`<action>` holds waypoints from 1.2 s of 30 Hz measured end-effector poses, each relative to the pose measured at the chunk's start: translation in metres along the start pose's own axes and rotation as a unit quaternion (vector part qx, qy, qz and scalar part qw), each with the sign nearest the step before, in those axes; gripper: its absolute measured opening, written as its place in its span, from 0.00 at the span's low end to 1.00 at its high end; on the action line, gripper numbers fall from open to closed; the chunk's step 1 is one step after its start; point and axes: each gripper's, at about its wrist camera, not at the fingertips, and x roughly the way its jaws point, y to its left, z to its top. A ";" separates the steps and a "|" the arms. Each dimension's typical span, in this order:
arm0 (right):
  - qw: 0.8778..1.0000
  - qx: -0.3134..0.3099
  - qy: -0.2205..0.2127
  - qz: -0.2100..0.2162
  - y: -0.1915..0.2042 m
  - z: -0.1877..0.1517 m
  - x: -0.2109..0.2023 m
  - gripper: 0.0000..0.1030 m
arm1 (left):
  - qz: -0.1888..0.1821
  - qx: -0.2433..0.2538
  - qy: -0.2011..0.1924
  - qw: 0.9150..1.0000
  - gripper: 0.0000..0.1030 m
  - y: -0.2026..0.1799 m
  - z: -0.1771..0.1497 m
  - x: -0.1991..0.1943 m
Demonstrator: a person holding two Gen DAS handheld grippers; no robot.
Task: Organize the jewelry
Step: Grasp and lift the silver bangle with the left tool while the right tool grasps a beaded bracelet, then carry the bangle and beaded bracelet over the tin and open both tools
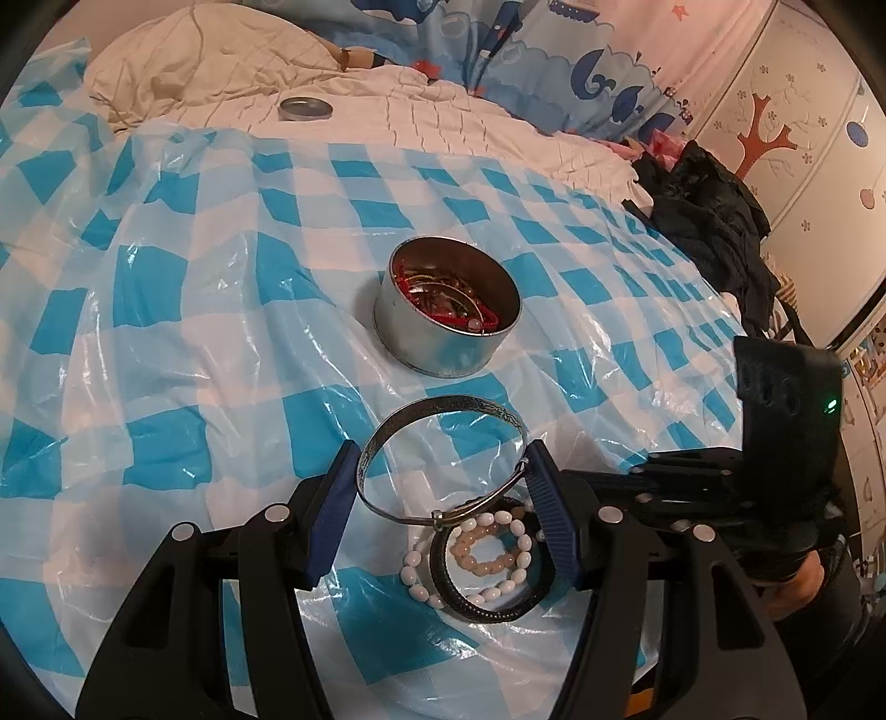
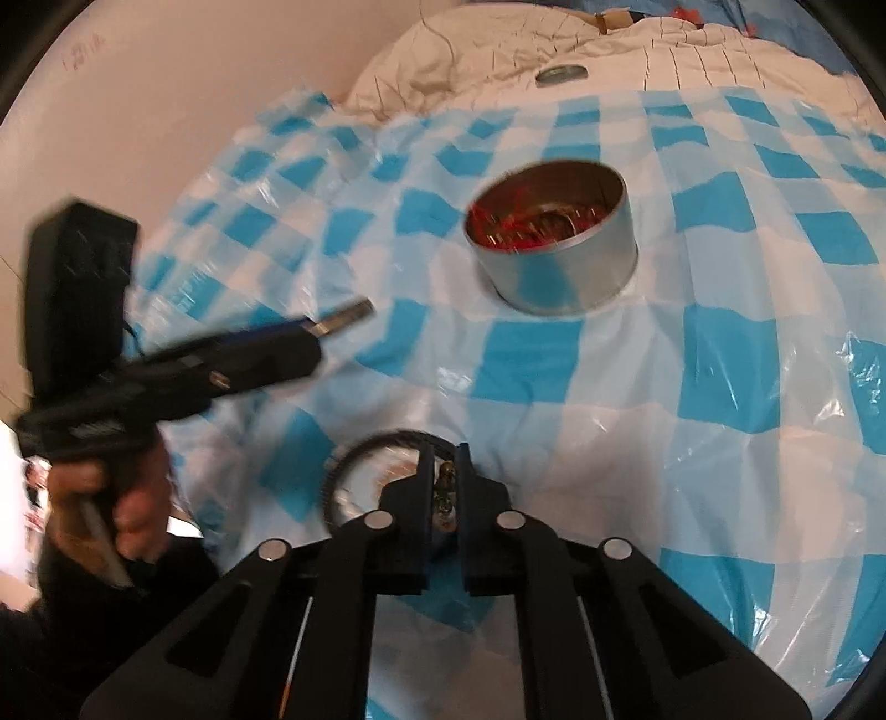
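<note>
- One blue-and-white checked plastic sheet (image 1: 232, 310) covers the bed, crinkled and glossy; cream bedding (image 1: 221, 66) is bunched beyond it, with a round tin lid (image 1: 305, 108) resting on top.
- Behind the bedding hangs a blue cartoon-print cloth (image 1: 554, 50); dark clothing (image 1: 714, 221) is heaped at the sheet's right edge, by a wall with a tree motif.
- An open round tin (image 1: 447, 303) stands mid-sheet, holding red cord and bangles.
- Left gripper (image 1: 440, 471): jaws spread wide, a silver bangle (image 1: 443, 459) spanning the gap and touching both blue pads, raised above the sheet.
- Just below it on the sheet lie a white bead bracelet (image 1: 470, 559), a pink bead bracelet (image 1: 480, 554) and a black band (image 1: 487, 606), overlapping.
- Right gripper (image 2: 446, 487): jaws nearly together, pinching a small dark beaded piece (image 2: 446, 493) too blurred to name, beside the black band.
</note>
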 end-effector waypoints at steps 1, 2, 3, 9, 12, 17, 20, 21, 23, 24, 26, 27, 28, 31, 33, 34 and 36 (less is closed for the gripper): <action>1.000 0.001 -0.008 0.006 0.001 0.001 -0.004 0.03 | 0.000 -0.001 -0.001 1.000 0.56 0.001 0.000 -0.001; 1.000 0.002 -0.018 0.014 0.001 0.003 -0.009 0.03 | -0.001 -0.002 -0.003 1.000 0.56 0.001 0.001 -0.001; 0.999 0.005 -0.028 0.024 0.002 0.005 -0.015 0.03 | -0.001 -0.003 -0.004 1.000 0.56 0.001 0.002 -0.002; 0.998 0.025 -0.046 0.036 -0.006 0.011 -0.029 0.03 | -0.006 -0.009 -0.011 1.000 0.56 0.001 0.006 -0.003; 0.997 0.031 -0.065 0.042 -0.009 0.014 -0.037 0.03 | -0.007 -0.010 -0.014 1.000 0.56 0.000 0.009 -0.004; 0.991 0.031 -0.118 0.060 -0.006 0.027 -0.059 0.03 | -0.009 -0.010 -0.029 0.999 0.56 -0.006 0.020 -0.006; 0.986 0.043 -0.148 0.069 -0.006 0.041 -0.071 0.03 | -0.011 -0.008 -0.041 0.999 0.56 -0.011 0.031 -0.005; 0.984 0.048 -0.158 0.071 -0.007 0.047 -0.074 0.03 | -0.012 -0.008 -0.043 0.999 0.56 -0.013 0.033 -0.004; 0.981 0.055 -0.171 0.075 -0.008 0.055 -0.079 0.03 | -0.009 -0.005 -0.048 0.999 0.56 -0.015 0.041 0.000; 0.978 0.061 -0.181 0.080 -0.009 0.061 -0.082 0.03 | -0.004 -0.003 -0.050 0.999 0.56 -0.017 0.045 0.003; 0.976 0.067 -0.190 0.084 -0.012 0.067 -0.086 0.03 | 0.003 0.000 -0.053 0.999 0.56 -0.018 0.054 0.011; 0.974 0.071 -0.195 0.085 -0.014 0.072 -0.087 0.03 | 0.003 -0.001 -0.053 0.999 0.56 -0.018 0.059 0.017; 0.973 0.076 -0.198 0.086 -0.017 0.076 -0.087 0.03 | 0.002 -0.003 -0.053 0.999 0.56 -0.019 0.063 0.022; 0.970 0.089 -0.205 0.090 -0.023 0.085 -0.083 0.03 | -0.015 -0.012 -0.060 0.998 0.56 -0.019 0.076 0.043; 0.969 0.096 -0.210 0.086 -0.026 0.091 -0.080 0.03 | -0.023 -0.021 -0.060 0.998 0.59 -0.016 0.082 0.058; 0.968 0.099 -0.213 0.086 -0.027 0.095 -0.078 0.03 | -0.026 -0.034 -0.059 0.997 0.61 -0.012 0.083 0.064; 0.967 0.107 -0.216 0.084 -0.031 0.101 -0.072 0.03 | -0.052 -0.076 -0.059 0.994 0.67 0.000 0.086 0.069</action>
